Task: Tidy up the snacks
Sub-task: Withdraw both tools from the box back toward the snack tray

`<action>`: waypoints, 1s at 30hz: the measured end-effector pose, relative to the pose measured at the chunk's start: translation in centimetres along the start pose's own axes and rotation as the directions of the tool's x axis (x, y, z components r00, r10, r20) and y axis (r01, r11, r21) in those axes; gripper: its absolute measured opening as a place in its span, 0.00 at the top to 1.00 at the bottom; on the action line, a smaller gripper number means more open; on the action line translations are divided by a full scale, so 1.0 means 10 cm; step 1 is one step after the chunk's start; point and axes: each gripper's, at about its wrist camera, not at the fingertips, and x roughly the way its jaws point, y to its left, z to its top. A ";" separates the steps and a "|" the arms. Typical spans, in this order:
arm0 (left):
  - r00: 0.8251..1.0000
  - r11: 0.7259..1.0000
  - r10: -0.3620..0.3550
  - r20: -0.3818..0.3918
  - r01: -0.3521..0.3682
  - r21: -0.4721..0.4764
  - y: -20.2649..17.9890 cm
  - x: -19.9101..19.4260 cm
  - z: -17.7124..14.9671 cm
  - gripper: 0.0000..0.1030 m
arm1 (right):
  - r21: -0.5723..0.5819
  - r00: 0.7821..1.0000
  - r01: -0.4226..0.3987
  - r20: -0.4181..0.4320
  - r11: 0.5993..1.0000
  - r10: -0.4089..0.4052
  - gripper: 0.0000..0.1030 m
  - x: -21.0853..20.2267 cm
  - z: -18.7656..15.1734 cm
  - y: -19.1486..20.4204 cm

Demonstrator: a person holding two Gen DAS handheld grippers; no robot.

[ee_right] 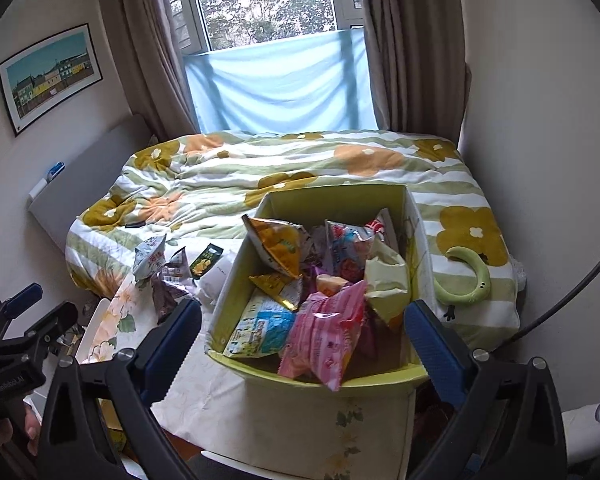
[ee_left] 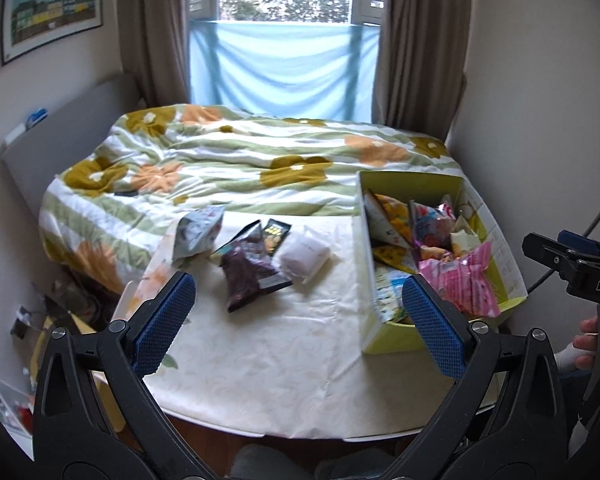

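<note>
- Left wrist view: the left gripper [ee_left: 298, 322] hovers over a counter [ee_left: 284, 368] draped in a smooth, cream floral cloth, its jaws spread wide and holding nothing. Each finger carries a ribbed blue rubber pad on a black plastic frame.
- Four snacks lie loose on the cloth ahead: a crinkled grey foil bag [ee_left: 198, 234], a glossy dark purple bag [ee_left: 250, 270], a flat black packet with yellow print [ee_left: 275, 235] and a soft, pillow-shaped white pouch [ee_left: 304, 258].
- Right of them stands a rectangular, yellow-green cardboard box [ee_left: 374, 338], open at the top and heaped with crumpled snack packets.
- Right wrist view: the right gripper [ee_right: 302, 338] hangs just above that box [ee_right: 320, 378], jaws likewise released and empty. A shiny pink packet [ee_right: 326, 338] lies on top nearest the camera, beside a pale blue packet [ee_right: 262, 330] and an orange foil bag [ee_right: 278, 246].
- Behind the counter is a bed with a rumpled quilt [ee_right: 300, 162] of green stripes and ochre flowers, where a curved, pale green object [ee_right: 466, 280] rests.
</note>
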 end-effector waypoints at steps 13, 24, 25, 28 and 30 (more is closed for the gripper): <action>0.999 1.000 0.003 -0.051 -0.003 0.003 1.14 0.30 0.16 0.01 | -0.016 0.999 -0.045 0.011 0.999 0.045 0.02 0.41 0.05 1.06; 0.983 0.993 -0.111 -0.147 0.116 0.029 2.16 1.17 0.51 0.01 | 0.014 0.999 0.029 -0.046 0.999 -0.028 0.02 1.05 0.07 1.97; 0.980 0.990 -0.128 -0.154 0.135 0.036 2.22 1.28 0.54 0.01 | 0.018 0.998 0.040 -0.056 0.999 -0.039 0.02 1.15 0.07 2.05; 0.970 0.983 -0.157 -0.184 0.172 0.069 2.31 1.57 0.60 0.01 | 0.029 0.995 0.063 -0.077 0.998 -0.060 0.02 1.39 0.05 2.23; 0.963 0.975 -0.177 -0.203 0.200 0.100 2.36 1.78 0.64 0.01 | 0.037 0.993 0.070 -0.094 0.997 -0.067 0.02 1.58 0.03 2.33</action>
